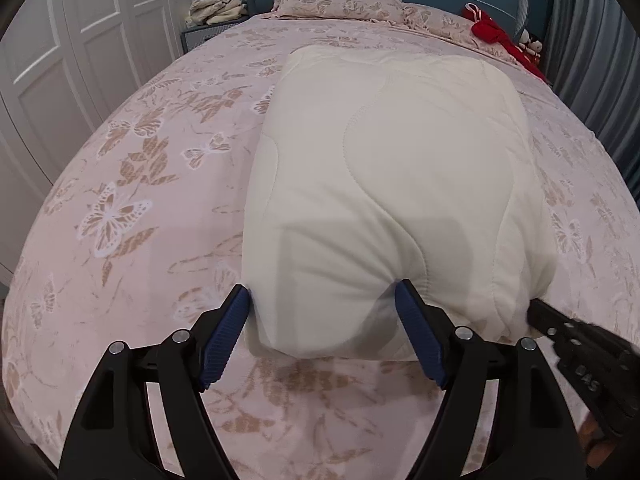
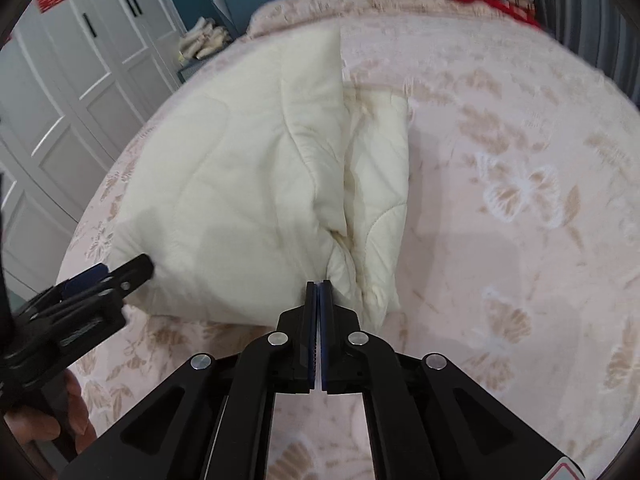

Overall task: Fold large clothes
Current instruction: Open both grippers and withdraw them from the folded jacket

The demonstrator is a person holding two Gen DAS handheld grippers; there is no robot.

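A thick cream quilt (image 1: 400, 152), folded into a long bundle, lies down the middle of the bed (image 1: 120, 200). My left gripper (image 1: 322, 288) stands wide, and its blue pads (image 1: 416, 332) press on the bundle's near left end, which puckers around them. My right gripper (image 2: 319, 282) is shut on a thin pinch of the quilt (image 2: 240, 160) at its near right corner, where the fabric gathers toward the tips. The right gripper (image 1: 534, 306) also shows in the left wrist view at the quilt's right corner. In the right wrist view, the left gripper (image 2: 146, 266) shows at the bundle's left.
The bed has a pink butterfly-print cover (image 2: 520, 184) and a matching pillow (image 1: 340, 2) at its head. A red item (image 1: 492, 30) lies at the far right corner. White wardrobe doors (image 1: 80, 40) and a nightstand with piled cloth (image 1: 218, 4) stand left. A hand (image 2: 48, 424) shows at lower left.
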